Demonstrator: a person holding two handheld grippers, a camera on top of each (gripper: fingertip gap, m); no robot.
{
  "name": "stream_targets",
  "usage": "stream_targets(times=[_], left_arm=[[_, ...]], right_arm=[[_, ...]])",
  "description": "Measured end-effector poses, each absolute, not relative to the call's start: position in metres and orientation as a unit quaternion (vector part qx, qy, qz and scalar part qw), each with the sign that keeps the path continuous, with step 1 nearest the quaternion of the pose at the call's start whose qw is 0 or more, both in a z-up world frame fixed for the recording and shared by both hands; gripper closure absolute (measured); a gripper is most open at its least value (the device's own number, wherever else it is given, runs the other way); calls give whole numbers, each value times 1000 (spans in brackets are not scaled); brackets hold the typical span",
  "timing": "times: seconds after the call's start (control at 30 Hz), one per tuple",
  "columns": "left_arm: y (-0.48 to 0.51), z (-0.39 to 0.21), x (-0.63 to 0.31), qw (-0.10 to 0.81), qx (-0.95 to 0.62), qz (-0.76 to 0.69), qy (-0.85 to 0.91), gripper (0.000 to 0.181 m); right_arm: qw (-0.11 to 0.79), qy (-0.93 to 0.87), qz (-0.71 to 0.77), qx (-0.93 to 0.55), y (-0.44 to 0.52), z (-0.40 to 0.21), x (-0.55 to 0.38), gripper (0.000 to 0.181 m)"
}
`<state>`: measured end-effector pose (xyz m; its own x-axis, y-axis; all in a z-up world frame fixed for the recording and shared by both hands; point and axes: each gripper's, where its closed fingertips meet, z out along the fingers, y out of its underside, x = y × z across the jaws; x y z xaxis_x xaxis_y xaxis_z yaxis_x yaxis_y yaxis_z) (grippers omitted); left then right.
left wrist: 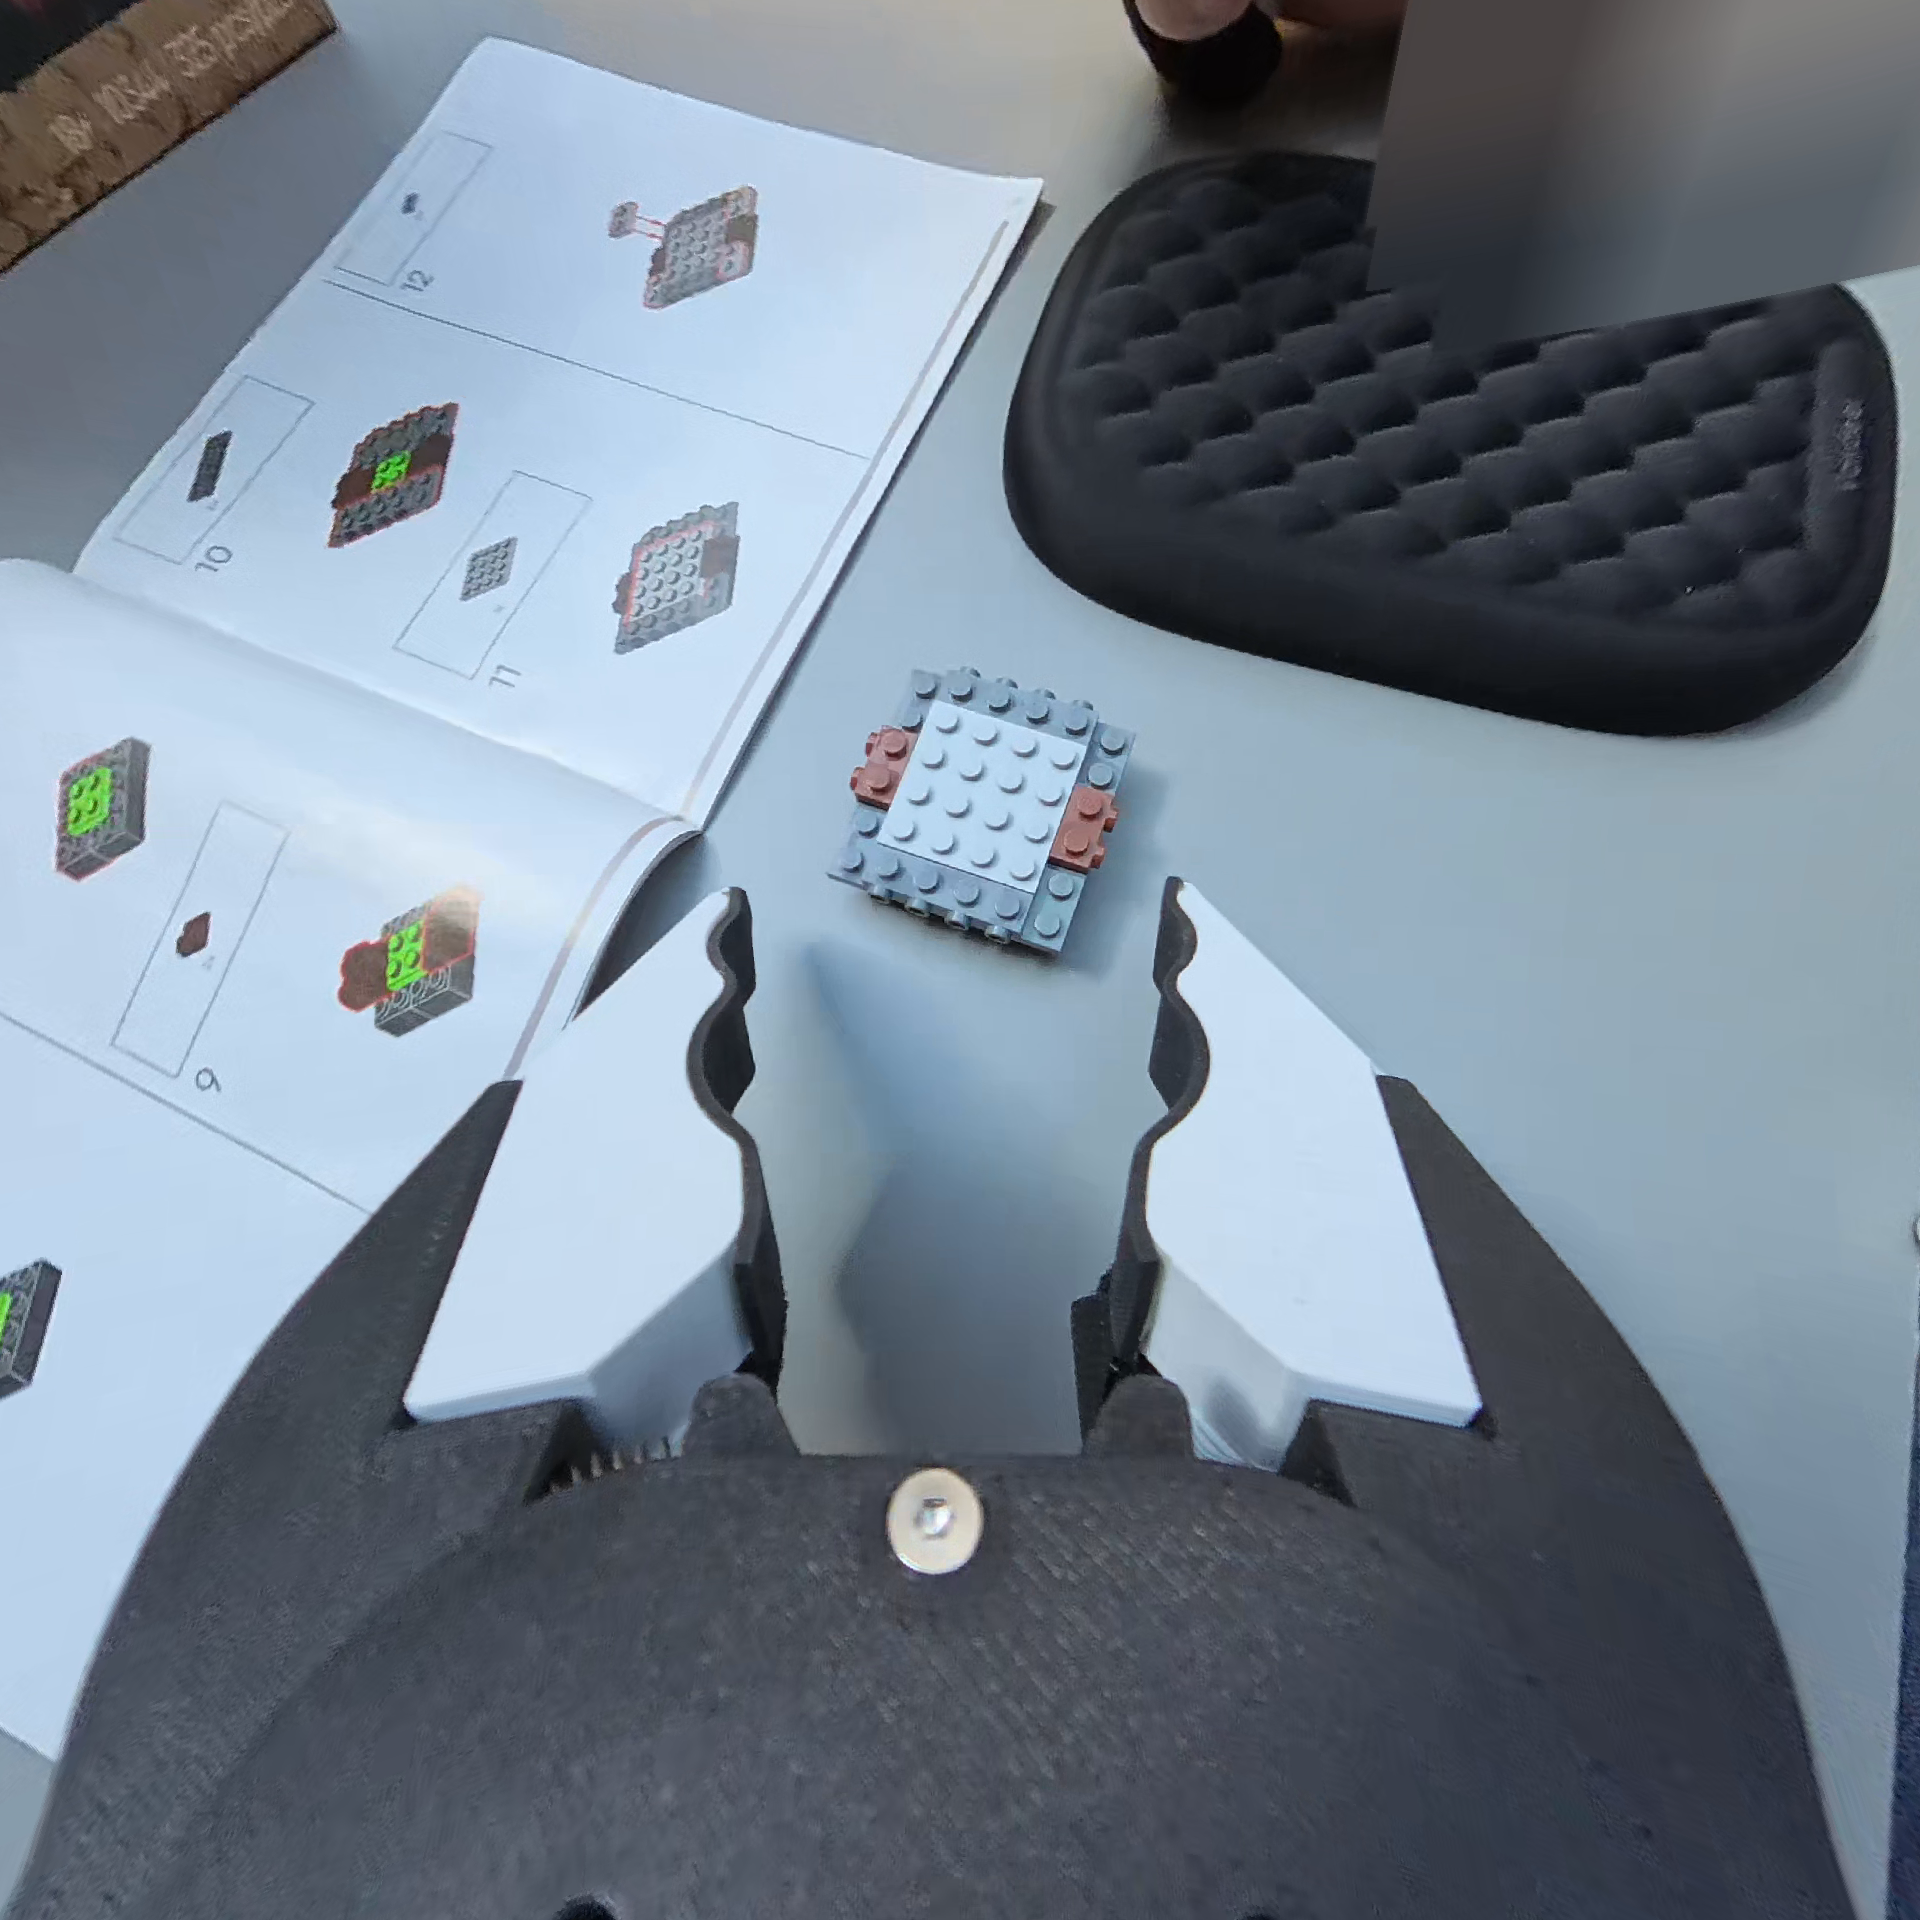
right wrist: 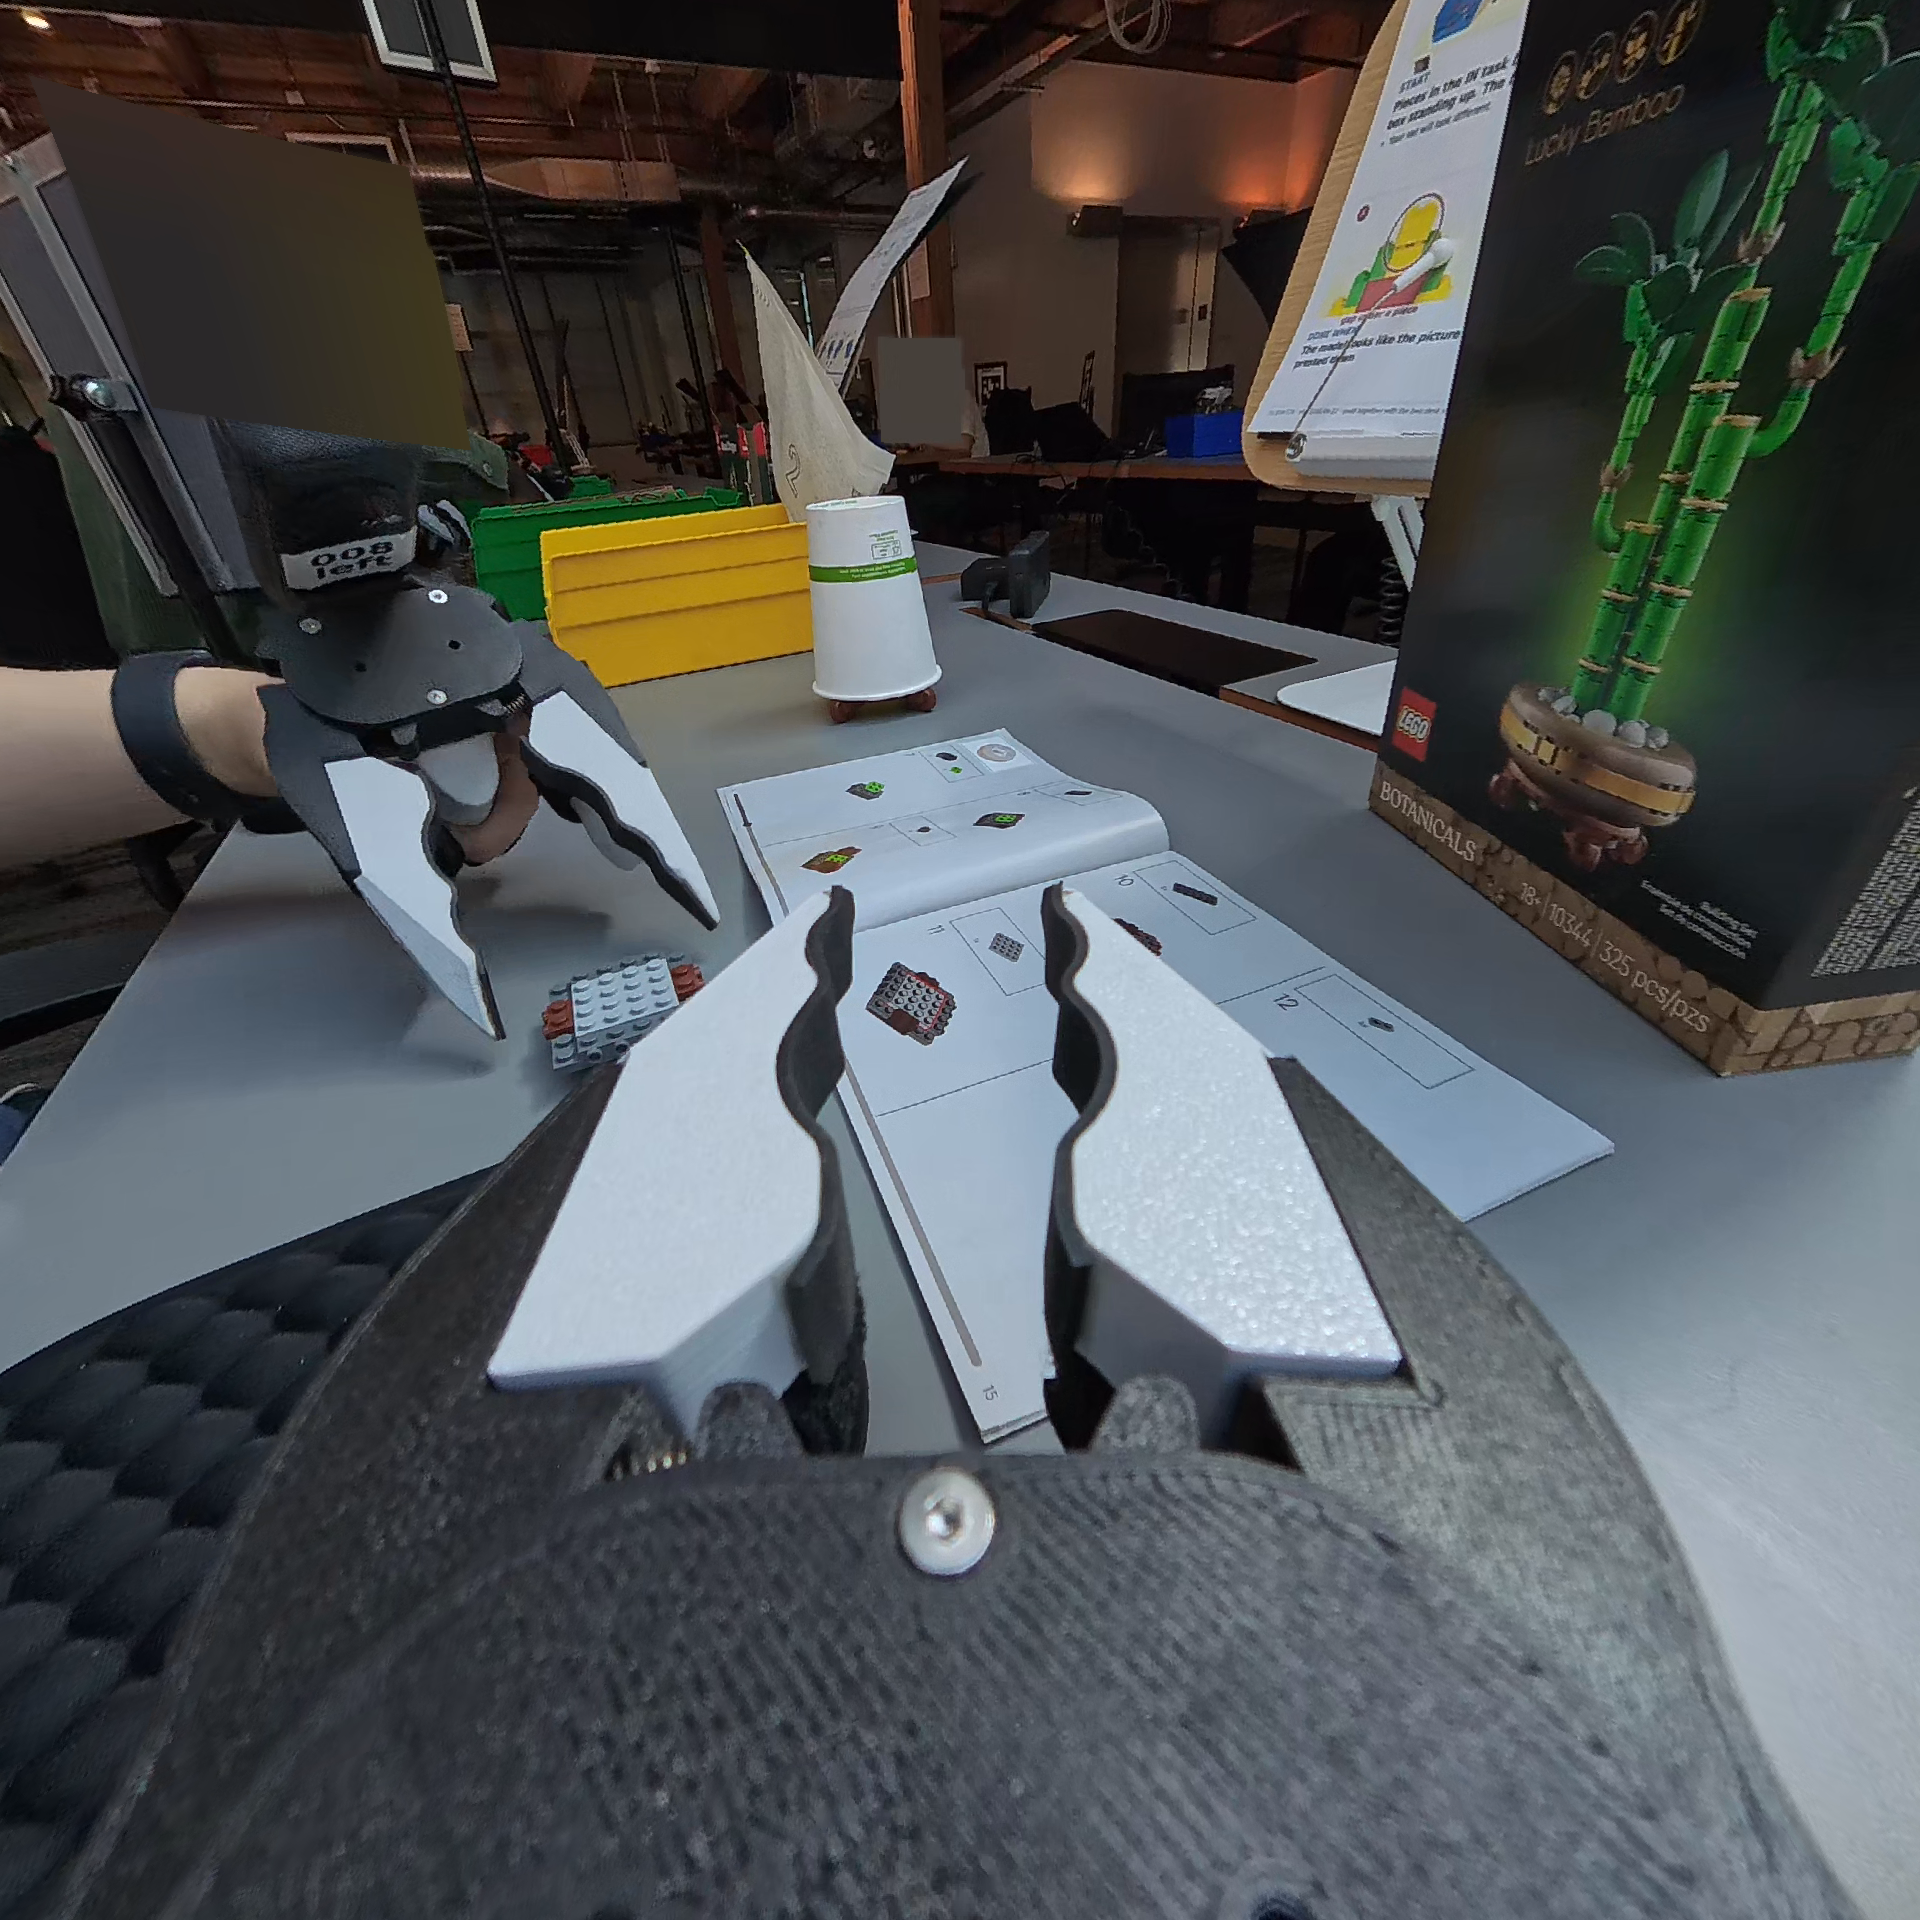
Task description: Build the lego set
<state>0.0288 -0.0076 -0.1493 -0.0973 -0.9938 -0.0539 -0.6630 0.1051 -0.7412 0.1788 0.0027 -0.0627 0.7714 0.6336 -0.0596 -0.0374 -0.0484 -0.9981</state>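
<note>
A small square lego build [left wrist: 987,816], grey plates with a brown piece on each of two opposite sides, lies flat on the grey table [left wrist: 1455,987]. It also shows in the right wrist view [right wrist: 618,1006]. My left gripper [left wrist: 954,896] is open and empty, hovering just short of the build; it also shows in the right wrist view [right wrist: 603,977]. My right gripper [right wrist: 945,896] is open and empty above the open instruction booklet [right wrist: 1091,997], to the right of the build. The booklet also shows in the left wrist view [left wrist: 416,623].
A black quilted pad [left wrist: 1455,499] lies beyond the build. The lego set box [right wrist: 1683,520] stands at the right. An upturned white paper cup [right wrist: 871,613] stands over brown pieces behind the booklet, with yellow [right wrist: 675,597] and green bins beyond. A clipboard stand is at far right. Across from one pair of fingers to the other is roughly 20 cm.
</note>
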Motion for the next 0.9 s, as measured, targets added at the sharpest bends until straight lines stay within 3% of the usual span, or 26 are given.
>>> stream_targets(times=[0.17,0.27,0.53,0.9], left_arm=[[-7,-160,41,266,-580,-270,721,109],[-8,-161,42,244,-576,-279,728,126],[30,-140,54,320,-647,-144,677,127],[21,-118,62,353,-642,-129,668,127]], right_arm=[[654,-221,257,-677,3,-63,179,145],[653,-222,257,-677,3,-63,178,145],[655,-218,257,-677,3,-62,180,145],[655,-217,257,-676,3,-62,180,145]])
